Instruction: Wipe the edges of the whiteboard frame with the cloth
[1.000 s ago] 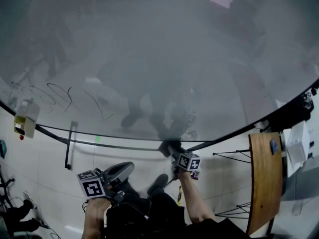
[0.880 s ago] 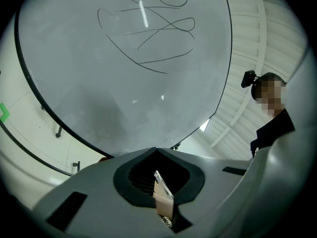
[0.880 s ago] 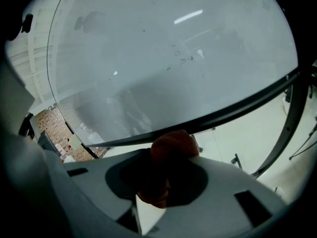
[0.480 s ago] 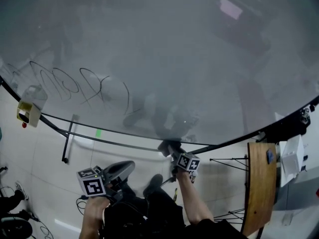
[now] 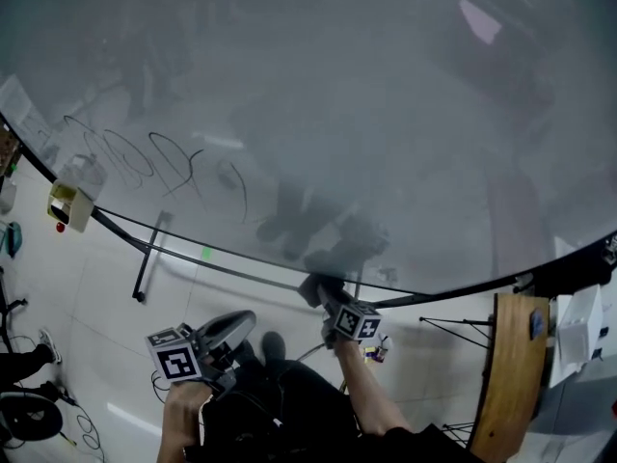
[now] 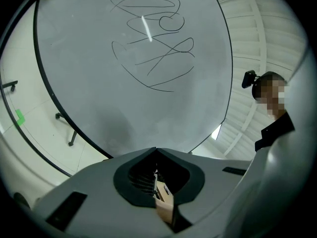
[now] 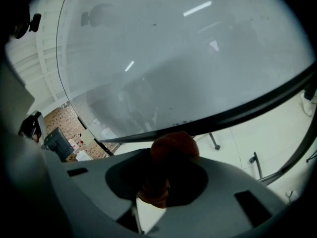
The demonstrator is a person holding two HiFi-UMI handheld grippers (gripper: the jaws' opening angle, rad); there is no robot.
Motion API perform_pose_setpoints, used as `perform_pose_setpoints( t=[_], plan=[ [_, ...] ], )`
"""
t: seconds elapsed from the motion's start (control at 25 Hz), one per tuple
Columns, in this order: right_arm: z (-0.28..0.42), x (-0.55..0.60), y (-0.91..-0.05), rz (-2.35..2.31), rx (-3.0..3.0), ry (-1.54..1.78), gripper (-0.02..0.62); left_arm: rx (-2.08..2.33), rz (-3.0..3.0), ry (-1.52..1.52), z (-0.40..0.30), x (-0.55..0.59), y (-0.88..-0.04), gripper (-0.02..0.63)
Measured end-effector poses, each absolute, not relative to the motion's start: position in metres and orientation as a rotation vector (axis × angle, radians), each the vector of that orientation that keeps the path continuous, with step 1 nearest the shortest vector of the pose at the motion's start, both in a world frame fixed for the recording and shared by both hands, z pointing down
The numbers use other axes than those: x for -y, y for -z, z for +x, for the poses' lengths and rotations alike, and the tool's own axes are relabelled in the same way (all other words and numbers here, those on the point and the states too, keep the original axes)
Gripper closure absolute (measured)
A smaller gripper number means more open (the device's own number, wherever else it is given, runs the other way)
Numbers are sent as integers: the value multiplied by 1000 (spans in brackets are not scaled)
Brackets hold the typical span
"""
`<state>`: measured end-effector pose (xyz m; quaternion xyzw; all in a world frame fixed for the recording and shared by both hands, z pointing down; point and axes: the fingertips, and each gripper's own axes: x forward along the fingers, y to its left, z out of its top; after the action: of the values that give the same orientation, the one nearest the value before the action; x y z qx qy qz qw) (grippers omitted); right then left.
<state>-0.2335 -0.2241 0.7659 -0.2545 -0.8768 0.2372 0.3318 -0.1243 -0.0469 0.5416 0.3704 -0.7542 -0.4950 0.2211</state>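
We note the right tool (image 5: 320, 295) pinching the cloth (image 7: 171, 150) at the frame (image 7: 247, 110); left tool (image 6: 156, 151) pressed together, empty. We advise steady pressure along the edge.

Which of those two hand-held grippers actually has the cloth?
The right gripper: a reddish cloth is bunched between its jaws, at the whiteboard frame. The left gripper is shut, empty, away from the board.
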Motion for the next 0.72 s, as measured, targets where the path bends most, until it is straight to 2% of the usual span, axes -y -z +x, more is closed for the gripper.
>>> perform_pose_setpoints(
  t=[0.72],
  plan=[
    [-238,167,-770,-836,2254,-602,499,2229,837,1360,-122,20,-540,609]
  ],
)
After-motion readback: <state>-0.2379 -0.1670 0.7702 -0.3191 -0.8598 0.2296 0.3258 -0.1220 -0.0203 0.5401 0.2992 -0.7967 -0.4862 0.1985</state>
